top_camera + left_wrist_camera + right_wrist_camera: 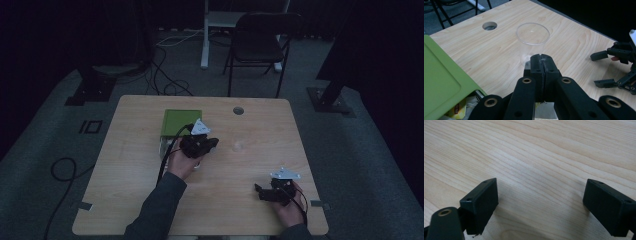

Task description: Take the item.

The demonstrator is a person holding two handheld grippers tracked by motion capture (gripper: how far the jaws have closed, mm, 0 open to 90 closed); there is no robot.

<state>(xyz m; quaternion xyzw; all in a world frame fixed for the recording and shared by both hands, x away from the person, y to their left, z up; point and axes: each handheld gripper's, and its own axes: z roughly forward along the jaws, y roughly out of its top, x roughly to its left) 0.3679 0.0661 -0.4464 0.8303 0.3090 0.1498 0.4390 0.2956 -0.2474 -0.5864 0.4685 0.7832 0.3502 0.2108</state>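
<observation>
Left gripper view showed us the left gripper (541,61) with jaws pressed together, empty, just before the clear cup (532,41) standing mid-table; nudging forward could probably topple it. We kept the right gripper (266,192) low at the near right, jaws wide apart.

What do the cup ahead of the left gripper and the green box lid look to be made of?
The cup looks like thin clear plastic: the wood grain shows through its wall, though glass can't be ruled out. The green box lid looks like matte moulded plastic, with an even colour and a raised, rounded border.
</observation>
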